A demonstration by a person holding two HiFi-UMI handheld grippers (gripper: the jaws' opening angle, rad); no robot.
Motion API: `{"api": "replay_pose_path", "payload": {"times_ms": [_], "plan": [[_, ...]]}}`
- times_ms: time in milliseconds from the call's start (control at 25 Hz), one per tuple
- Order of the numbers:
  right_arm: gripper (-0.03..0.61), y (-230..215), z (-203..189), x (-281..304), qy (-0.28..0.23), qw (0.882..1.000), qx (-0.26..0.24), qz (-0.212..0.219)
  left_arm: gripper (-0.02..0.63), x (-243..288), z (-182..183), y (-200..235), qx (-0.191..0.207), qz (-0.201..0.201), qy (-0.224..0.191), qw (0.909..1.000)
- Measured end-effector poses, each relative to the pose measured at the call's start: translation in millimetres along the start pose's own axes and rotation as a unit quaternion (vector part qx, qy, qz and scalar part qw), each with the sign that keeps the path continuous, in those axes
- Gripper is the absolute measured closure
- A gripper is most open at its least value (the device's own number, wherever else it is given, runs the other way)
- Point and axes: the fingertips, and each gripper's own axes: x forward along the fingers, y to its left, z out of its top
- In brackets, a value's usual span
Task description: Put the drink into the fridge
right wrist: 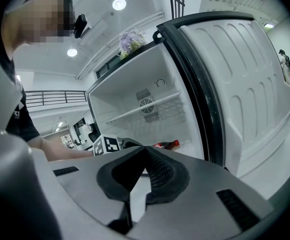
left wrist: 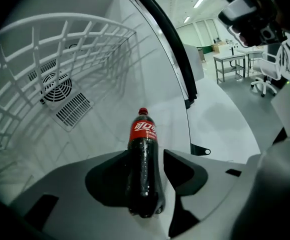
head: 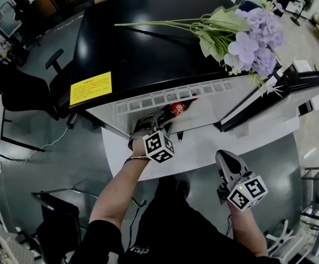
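Note:
A dark cola bottle [head: 179,108] with a red label and cap lies on its side inside the open fridge [head: 148,43], cap pointing right. My left gripper [head: 158,121] reaches into the fridge with the bottle [left wrist: 144,159] between its jaws. The bottle's base sits deep between the pads, and a thin strip of light shows between it and the right pad [left wrist: 182,171]. My right gripper [head: 226,157] hangs outside in front of the fridge, shut and empty [right wrist: 145,150]. From there the bottle [right wrist: 166,145] shows on the fridge floor.
The fridge door [head: 269,111] stands open to the right. A white wire shelf [left wrist: 60,39] spans the fridge above the bottle, with a fan vent [left wrist: 55,86] on the back wall. Purple flowers [head: 250,37] lie on the fridge top. An office chair [head: 25,89] stands at left.

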Motion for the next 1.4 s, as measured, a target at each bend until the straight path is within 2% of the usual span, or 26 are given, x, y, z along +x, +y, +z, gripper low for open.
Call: {"api": "replay_pose_path", "payload": {"times_ms": [200, 440, 640, 800, 880, 960, 1040, 1400], "plan": [[0.565, 4.9, 1.6, 3.2, 0.002, 1.0, -0.003, 0.003, 0.413, -0.6, -3.1, -4.9, -0.019, -0.007, 0.0, 0.9998], [0.565, 6.4, 2.1, 1.7, 0.004, 1.0, -0.004, 0.001, 0.466, 0.2, -16.4, -6.5, -0.084, 0.001, 0.021, 0.9962], [0.565, 6.4, 2.1, 2.8, 0.004, 1.0, -0.004, 0.0, 0.474, 4.4, -23.9, 0.7, -0.116, 0.013, 0.033, 0.9926], [0.565, 8.9, 0.5, 4.3, 0.006, 1.0, -0.002, 0.002, 0.476, 9.5, -26.9, 14.0, -0.146, 0.04, 0.043, 0.9875], [0.565, 10.1, 0.7, 3.5, 0.007, 1.0, -0.002, 0.003, 0.496, 12.3, -31.6, 20.4, -0.179, 0.047, 0.054, 0.9813], [0.565, 9.9, 3.1, 2.6, 0.004, 1.0, -0.002, 0.002, 0.512, 10.7, -31.6, 29.0, -0.227, 0.05, 0.047, 0.9715], [0.565, 9.8, 6.6, -0.3, 0.001, 1.0, -0.001, 0.001, 0.514, 4.6, -24.8, 33.3, -0.257, 0.049, 0.027, 0.9648], [0.565, 21.0, 28.3, -13.6, -0.024, 1.0, -0.008, 0.013, 0.515, -42.5, 1.2, 25.6, -0.291, 0.041, -0.019, 0.9558]]}}
